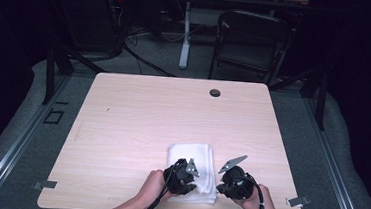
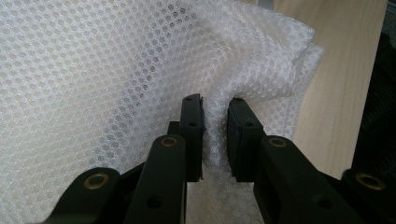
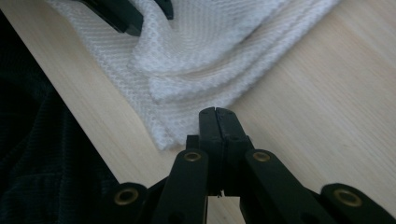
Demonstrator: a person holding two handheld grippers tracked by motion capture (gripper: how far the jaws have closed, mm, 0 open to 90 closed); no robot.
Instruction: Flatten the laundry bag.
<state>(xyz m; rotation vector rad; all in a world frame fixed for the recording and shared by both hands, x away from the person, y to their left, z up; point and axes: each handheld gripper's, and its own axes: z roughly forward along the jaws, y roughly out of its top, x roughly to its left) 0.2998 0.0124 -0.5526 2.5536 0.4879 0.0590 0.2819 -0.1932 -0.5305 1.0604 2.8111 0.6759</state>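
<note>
A folded white mesh cloth [image 1: 192, 155] lies near the table's front edge. My left gripper [image 1: 196, 184] reaches over the cloth's near right part. In the left gripper view, my left gripper [image 2: 215, 135] has its pads pressed on a raised fold of the cloth [image 2: 116, 70]. My right gripper [image 1: 220, 187] rests just right of the cloth. In the right gripper view its jaws [image 3: 215, 114] are shut flat together with nothing between them, tips at the edge of the stacked cloth layers [image 3: 196, 56]. The left gripper's fingers [image 3: 119, 14] show at the top of that view.
The pale wooden table [image 1: 137, 116] has a round cable hole [image 1: 215, 93] at the back. Metal clips [image 1: 44, 184] [image 1: 299, 200] sit at both front corners. A black folding chair [image 1: 251, 39] stands beyond the table. The person's dark clothing [image 3: 32, 154] is close by the front edge.
</note>
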